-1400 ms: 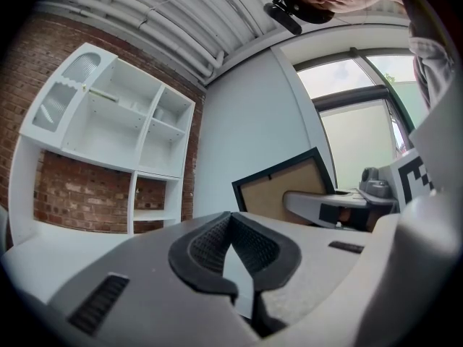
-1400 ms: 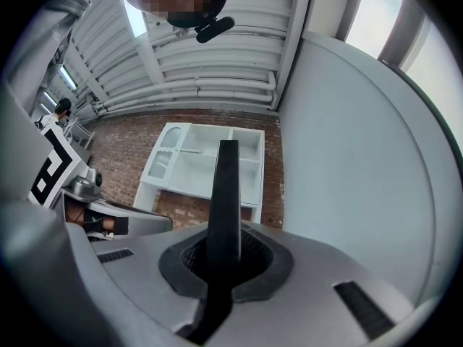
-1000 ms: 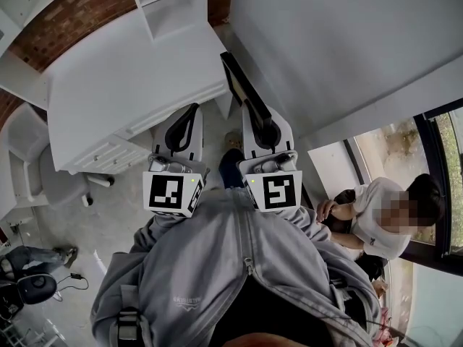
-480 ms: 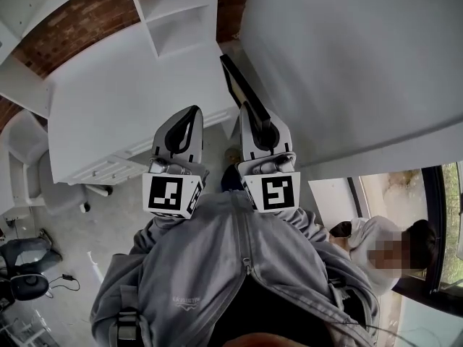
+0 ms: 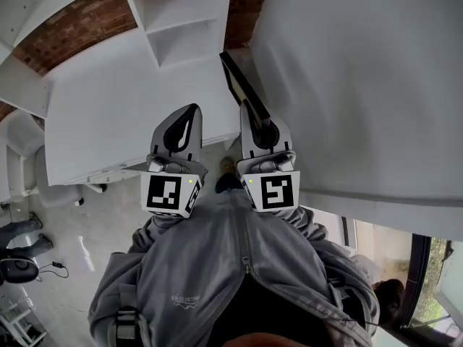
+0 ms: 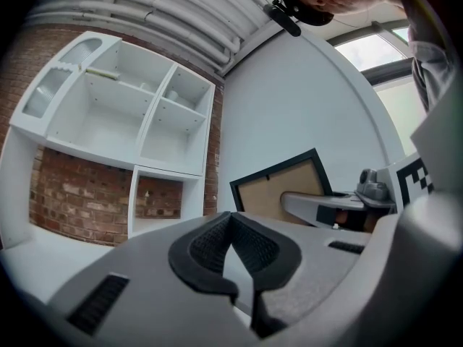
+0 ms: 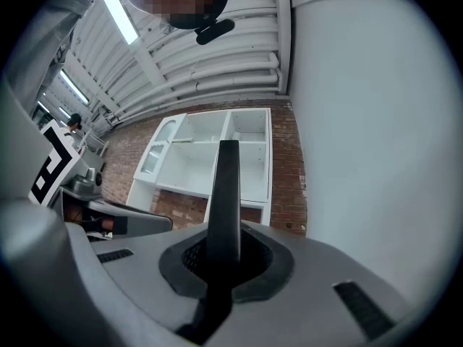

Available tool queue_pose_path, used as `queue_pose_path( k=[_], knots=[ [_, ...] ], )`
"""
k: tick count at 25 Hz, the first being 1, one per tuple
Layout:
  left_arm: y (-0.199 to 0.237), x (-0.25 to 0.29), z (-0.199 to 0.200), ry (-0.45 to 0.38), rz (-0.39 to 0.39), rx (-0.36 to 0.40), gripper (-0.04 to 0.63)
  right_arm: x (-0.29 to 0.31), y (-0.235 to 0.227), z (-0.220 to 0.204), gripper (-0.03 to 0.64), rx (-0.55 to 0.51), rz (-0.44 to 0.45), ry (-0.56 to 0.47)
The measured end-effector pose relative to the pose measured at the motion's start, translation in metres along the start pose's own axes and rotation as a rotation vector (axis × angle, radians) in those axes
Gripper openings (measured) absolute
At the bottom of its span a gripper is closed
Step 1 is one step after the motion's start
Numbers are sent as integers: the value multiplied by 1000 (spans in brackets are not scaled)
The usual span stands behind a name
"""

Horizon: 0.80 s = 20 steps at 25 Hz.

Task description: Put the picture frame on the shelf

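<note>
The picture frame (image 5: 242, 85) is black-rimmed with a tan back (image 6: 286, 186). It sticks forward and up out of my right gripper (image 5: 253, 114), which is shut on its lower edge. In the right gripper view the frame (image 7: 226, 194) is seen edge-on as a dark bar clamped between the pads. The white shelf unit (image 5: 181, 13) with open compartments stands ahead against a brick wall (image 7: 210, 157). My left gripper (image 5: 191, 111) hangs beside the right one with its tips together and nothing between them (image 6: 231, 215).
A white desk (image 5: 123, 100) with drawers lies below the shelf unit. A broad white wall (image 5: 362, 71) fills the right side. A pale chair (image 5: 18, 157) and another person's legs (image 5: 18, 233) are at the far left. A window (image 5: 427, 295) shows at the lower right.
The view has slid forward: the shelf unit and desk have come further into view. The seated person by the window has dropped out of sight. Both grippers keep their pose, frame still held.
</note>
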<state>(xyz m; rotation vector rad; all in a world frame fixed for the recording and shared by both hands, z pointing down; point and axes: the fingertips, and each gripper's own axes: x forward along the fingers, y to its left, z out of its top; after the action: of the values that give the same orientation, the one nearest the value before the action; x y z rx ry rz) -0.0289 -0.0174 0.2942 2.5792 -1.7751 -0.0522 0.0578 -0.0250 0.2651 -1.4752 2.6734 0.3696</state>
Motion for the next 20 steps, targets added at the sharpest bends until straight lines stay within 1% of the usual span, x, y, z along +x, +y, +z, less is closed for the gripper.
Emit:
queue_pose_path(
  k=[4,11,16,20],
  knots=[
    [13,43,-8,6,34,5,8,37,-26,-21,34,12,32,3],
    [27,97,-11,1,104,8,8,85,-63,-39,34,21,98,-15],
    [36,120,-15,1,164,4,8,111,-75,-50,34,27,159,-30],
    [42,129,-14,-3,188,9,8,124,-79,-56,34,40,182,-31]
  ],
)
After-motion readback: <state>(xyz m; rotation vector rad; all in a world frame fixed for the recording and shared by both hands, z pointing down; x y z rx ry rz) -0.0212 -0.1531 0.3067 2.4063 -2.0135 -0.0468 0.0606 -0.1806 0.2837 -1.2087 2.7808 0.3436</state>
